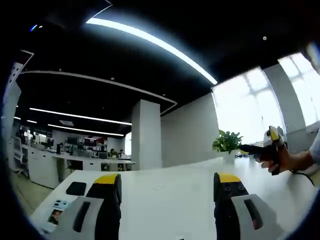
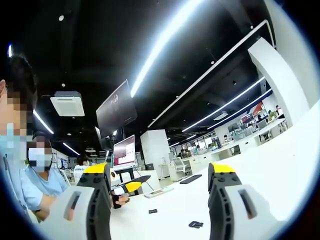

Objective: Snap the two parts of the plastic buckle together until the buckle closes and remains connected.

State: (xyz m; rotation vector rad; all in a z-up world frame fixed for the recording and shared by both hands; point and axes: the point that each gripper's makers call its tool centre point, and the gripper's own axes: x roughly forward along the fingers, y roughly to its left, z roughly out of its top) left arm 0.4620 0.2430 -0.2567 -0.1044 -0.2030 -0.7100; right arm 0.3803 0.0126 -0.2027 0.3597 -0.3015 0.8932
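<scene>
Two small black buckle parts lie apart on the white table (image 2: pixel 280 165) in the right gripper view, one (image 2: pixel 153 211) nearer the left jaw, the other (image 2: pixel 196 224) lower and to its right. My right gripper (image 2: pixel 160 175) is held above the table, open, with nothing between its yellow-tipped jaws. My left gripper (image 1: pixel 167 182) is also open and empty over the table (image 1: pixel 170 200). Each gripper appears in the other's view, held in a hand: the right gripper (image 1: pixel 267 149) at the far right, the left gripper (image 2: pixel 131 186) beside the left jaw.
A potted plant (image 1: pixel 227 142) stands at the table's far edge. A black phone (image 1: pixel 76 188) and photo cards (image 1: pixel 55 212) lie at the left. A pale flat device (image 2: pixel 159 191) and a dark slab (image 2: pixel 190 179) lie beyond the buckle parts. Monitors (image 2: pixel 124 151) and seated people (image 2: pixel 42 175) are on the left.
</scene>
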